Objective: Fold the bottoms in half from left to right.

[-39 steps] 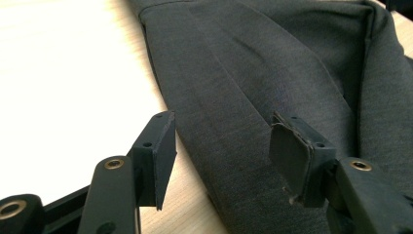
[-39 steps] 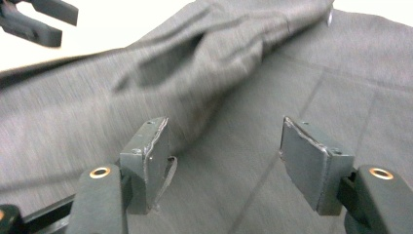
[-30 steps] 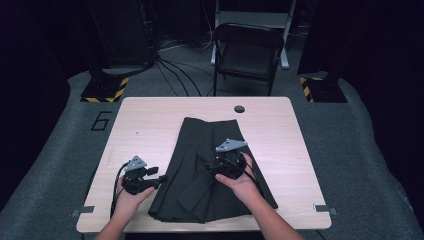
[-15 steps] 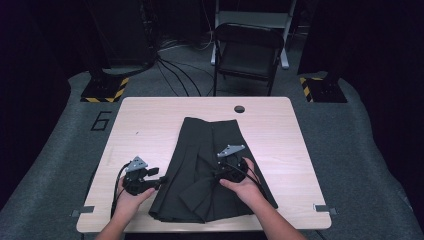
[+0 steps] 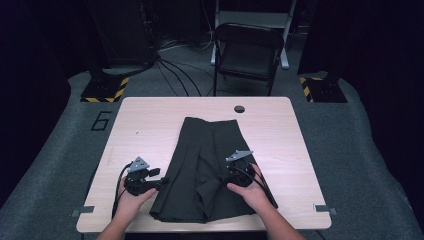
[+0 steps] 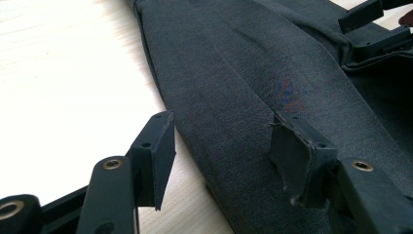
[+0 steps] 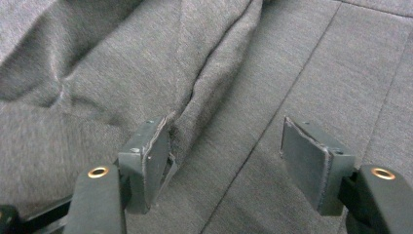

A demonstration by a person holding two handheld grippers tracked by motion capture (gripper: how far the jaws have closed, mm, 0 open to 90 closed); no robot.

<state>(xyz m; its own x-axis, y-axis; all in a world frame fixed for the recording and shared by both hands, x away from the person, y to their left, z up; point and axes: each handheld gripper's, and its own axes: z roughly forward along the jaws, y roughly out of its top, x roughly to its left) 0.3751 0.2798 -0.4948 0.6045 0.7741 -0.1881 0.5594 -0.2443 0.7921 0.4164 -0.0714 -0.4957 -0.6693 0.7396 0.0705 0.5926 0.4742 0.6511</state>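
Note:
A dark grey pleated garment lies flat on the wooden table, its narrow end away from me. My left gripper rests at the garment's left edge, jaws open. In the left gripper view one jaw stands over bare wood and the other over the cloth. My right gripper sits low over the middle of the garment by a rumpled fold, jaws open. In the right gripper view both jaws hover just above the cloth with nothing pinched. The right gripper also shows far off in the left gripper view.
The table has a small round hole near its far edge. A folding chair stands beyond the table. Two bases with yellow-black stripes and cables lie on the floor behind.
My right hand has come down toward the garment and a little nearer to me. The left hand has not moved.

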